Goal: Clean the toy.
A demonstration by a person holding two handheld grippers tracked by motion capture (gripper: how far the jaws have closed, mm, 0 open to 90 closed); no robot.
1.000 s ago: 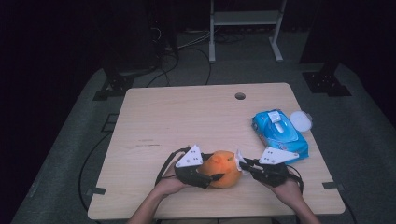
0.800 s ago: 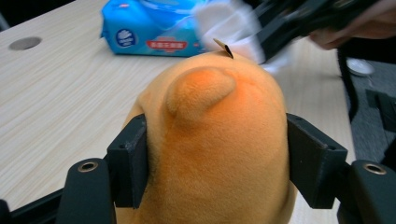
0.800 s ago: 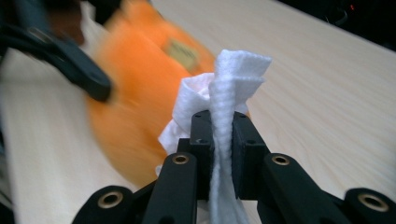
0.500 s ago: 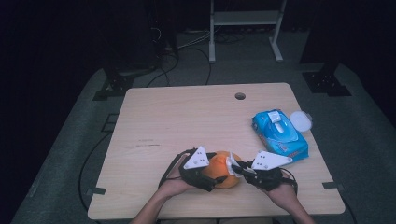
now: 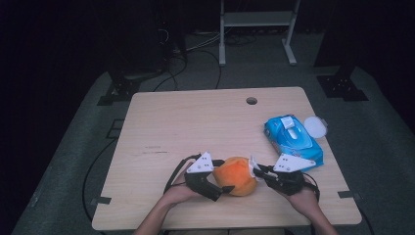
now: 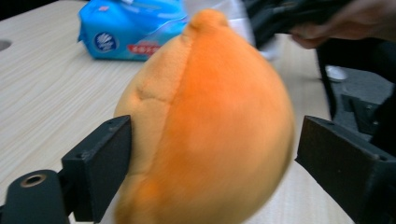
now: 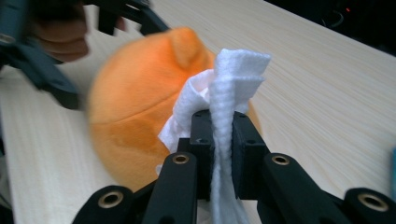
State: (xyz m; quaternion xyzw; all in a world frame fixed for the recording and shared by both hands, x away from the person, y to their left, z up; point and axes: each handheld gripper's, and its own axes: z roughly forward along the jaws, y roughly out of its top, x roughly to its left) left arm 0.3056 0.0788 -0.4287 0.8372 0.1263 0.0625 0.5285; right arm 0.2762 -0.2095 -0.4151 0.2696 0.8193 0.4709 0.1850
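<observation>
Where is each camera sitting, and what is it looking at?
High view: above the table's near side, looking down at both hands, left gripper and right gripper.
Left gripper view: rides that gripper, facing the soft orange plush toy between its open jaws.
Right gripper view: rides its gripper, facing the folded white wipe it pinches.
All share the toy.

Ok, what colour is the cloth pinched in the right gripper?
White; the folded wipe shows best in the right gripper view, clamped between the jaws.

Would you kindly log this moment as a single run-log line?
left gripper: jaws just opening around orange plush toy | right gripper: shut on white wipe, against toy | wipes pack: on table
</observation>
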